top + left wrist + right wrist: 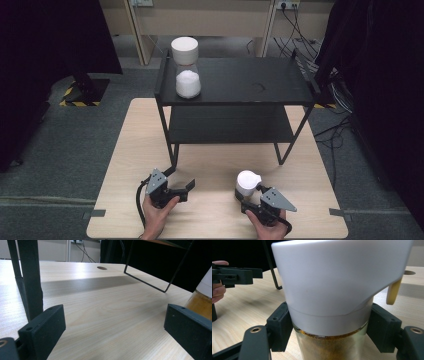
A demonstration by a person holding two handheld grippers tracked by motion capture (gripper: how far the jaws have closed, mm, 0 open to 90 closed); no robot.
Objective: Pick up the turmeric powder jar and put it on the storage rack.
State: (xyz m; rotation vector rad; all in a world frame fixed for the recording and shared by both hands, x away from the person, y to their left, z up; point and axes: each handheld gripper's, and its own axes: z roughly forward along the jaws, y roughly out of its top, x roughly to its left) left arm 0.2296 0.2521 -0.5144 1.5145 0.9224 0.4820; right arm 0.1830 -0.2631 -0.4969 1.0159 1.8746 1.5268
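Right gripper [329,332] clamped around white-lidded spice jar [337,290] on table [215,165]

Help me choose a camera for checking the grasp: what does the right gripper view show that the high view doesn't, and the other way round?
Right gripper view alone: orange-brown powder behind the glass of the white-capped jar, a yellowish tab hanging from its cap, and the right gripper's pads pressed on either side of the glass.

High view alone: the black two-tier shelf and the jar of white powder standing on its top tier at the left.

Both: the wooden table, the white-capped jar in the right gripper, and the left gripper, open.
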